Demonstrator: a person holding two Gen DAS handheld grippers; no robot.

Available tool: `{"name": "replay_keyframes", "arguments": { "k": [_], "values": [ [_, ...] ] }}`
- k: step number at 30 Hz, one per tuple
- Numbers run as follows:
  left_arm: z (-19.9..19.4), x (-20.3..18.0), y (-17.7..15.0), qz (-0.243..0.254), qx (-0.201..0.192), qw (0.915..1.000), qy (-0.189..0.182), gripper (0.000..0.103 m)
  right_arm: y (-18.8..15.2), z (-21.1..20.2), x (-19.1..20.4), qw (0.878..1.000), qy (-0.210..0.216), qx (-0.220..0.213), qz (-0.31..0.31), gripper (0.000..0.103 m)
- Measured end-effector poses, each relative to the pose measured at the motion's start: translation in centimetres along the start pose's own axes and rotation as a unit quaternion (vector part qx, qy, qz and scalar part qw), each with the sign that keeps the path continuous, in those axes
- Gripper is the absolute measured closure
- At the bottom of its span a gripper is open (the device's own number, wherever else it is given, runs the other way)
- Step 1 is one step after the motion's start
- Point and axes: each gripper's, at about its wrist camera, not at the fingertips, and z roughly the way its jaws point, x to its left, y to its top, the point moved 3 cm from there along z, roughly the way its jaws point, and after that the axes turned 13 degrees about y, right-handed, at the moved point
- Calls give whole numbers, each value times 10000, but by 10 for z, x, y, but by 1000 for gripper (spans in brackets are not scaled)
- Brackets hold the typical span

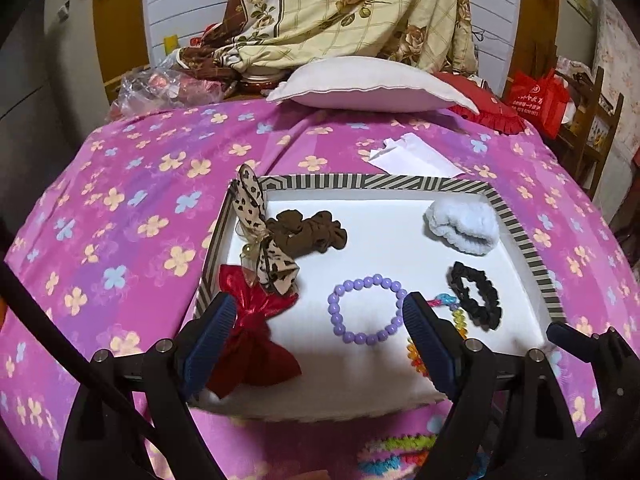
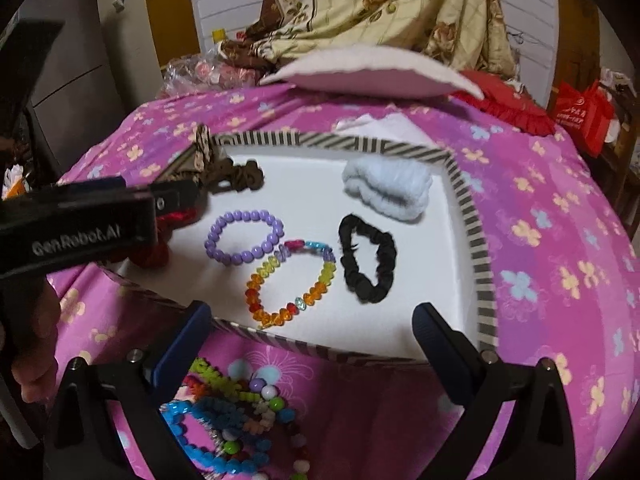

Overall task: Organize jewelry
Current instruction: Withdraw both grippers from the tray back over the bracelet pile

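Observation:
A striped-rim white tray (image 1: 516, 224) (image 2: 480, 256) lies on the pink bedspread. In it lie a purple bead bracelet (image 1: 366, 308) (image 2: 243, 237), a rainbow crystal bracelet (image 2: 290, 282), a black scrunchie (image 1: 475, 294) (image 2: 368, 262), a brown scrunchie (image 1: 308, 232), a leopard bow (image 1: 260, 236), a red bow (image 1: 252, 340) and a pale blue fluffy band (image 1: 464, 224) (image 2: 386, 188). My left gripper (image 1: 316, 344) is open over the tray's near-left part, beside the red bow. My right gripper (image 2: 312, 344) is open above the tray's near edge. A pile of colourful bead bracelets (image 2: 236, 420) lies below it on the bed.
A white pillow (image 1: 372, 84) and red cushion (image 1: 492, 112) lie at the bed's far end, with white paper (image 1: 412, 156) behind the tray. A floral quilt (image 1: 340, 12) is heaped at the back. A red bag (image 1: 536, 96) stands at the right.

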Motion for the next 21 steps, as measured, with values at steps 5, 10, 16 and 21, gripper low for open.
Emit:
{"name": "replay_keyframes", "arguments": {
  "k": [5,10,16,21],
  "values": [
    [-16,10,-15,-92,129,9998,-80,23,-6,-28,5,9998,-3,-101,179,1],
    [-35,20,-44,-29,209,9998,-67,23,-20,-60,5,9988,-256,-271,322,0],
    [-58,29,-84,87,261,9996,17,23,-51,-84,7,9987,-397,-237,217,1],
    [-52,30,-97,252,364,9990,-30,23,-65,-85,5,9987,-496,-64,-48,1]
  ]
}}
